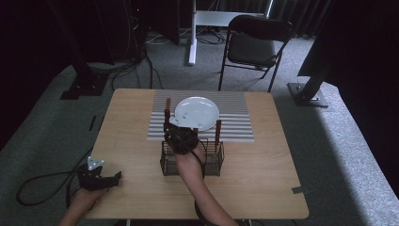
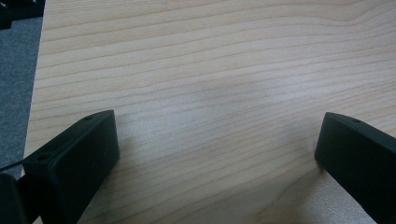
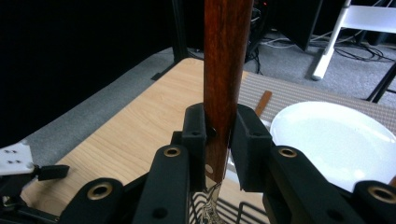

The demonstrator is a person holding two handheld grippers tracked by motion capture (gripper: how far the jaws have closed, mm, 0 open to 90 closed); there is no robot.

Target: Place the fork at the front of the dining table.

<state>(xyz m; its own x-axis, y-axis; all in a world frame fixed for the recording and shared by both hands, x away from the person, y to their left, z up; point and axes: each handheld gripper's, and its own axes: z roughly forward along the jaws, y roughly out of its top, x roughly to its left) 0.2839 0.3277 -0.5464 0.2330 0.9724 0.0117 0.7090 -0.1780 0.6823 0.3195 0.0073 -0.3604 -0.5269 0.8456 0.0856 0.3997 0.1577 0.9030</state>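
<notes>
We see our right gripper (image 3: pixel 218 135) clamped on an upright wooden handle (image 3: pixel 226 60) above the wire basket (image 1: pixel 212 165), plate (image 1: pixel 197 112) at twelve o'clock; left gripper (image 2: pixel 217 149) rests spread apart on the table (image 2: pixel 210 70) at eight o'clock

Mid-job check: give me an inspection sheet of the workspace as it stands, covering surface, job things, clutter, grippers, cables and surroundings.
Surface: wooden table with a striped placemat at its far side.
Job's things: white plate on the placemat; black wire basket just in front of it; wooden-handled utensil upright above the basket; another wooden handle standing at the basket's right.
Clutter: nothing seen.
Grippers: right gripper shut on the wooden-handled utensil; left gripper open over bare wood at the table's near left corner.
Cables: black cable looping on the carpet from the left gripper.
Surroundings: grey carpet, black folding chair, dark curtains.
</notes>
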